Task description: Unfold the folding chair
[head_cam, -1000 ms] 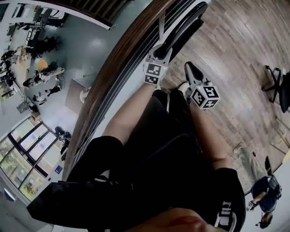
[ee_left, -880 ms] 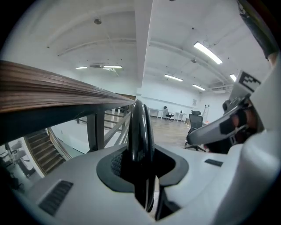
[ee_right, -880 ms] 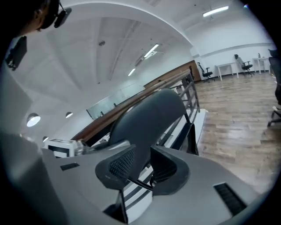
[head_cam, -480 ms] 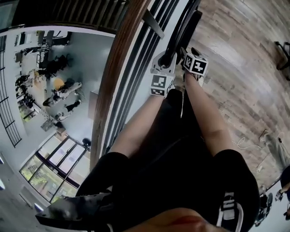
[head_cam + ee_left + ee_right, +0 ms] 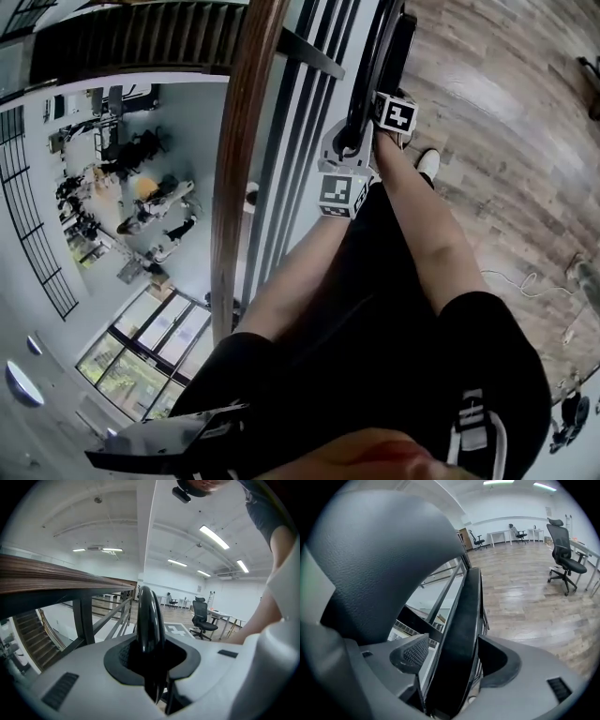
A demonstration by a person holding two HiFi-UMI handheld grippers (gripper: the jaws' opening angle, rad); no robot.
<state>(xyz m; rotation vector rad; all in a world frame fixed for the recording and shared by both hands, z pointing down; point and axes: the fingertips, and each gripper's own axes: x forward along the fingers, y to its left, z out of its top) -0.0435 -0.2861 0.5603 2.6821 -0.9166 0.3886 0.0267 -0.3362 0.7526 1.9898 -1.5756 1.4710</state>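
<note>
Right gripper [image 5: 389,114]: has shifted from mid-frame to the top centre since a second ago, and now sits against the folded black tubular folding chair [image 5: 375,70] that leans at the railing. Its fingers have just been opening and stand wide, with a flat black chair panel between them, unpinched.

Left gripper [image 5: 347,148]: just below the right one. Its fingers have just been closing a little and clamp a glossy black chair tube.

Markings: black-and-white square patterns on both cubes; white print on the black shorts, unreadable.

Pose: both bare forearms reach forward and converge on the chair.

Head view only: brown wooden handrail [image 5: 239,159], white shoe [image 5: 428,164].

Left gripper view only: ceiling strip lights, white floor mark [image 5: 180,630].

Both gripper views: black office chair [image 5: 563,550] on the wood plank floor [image 5: 525,602].
</note>
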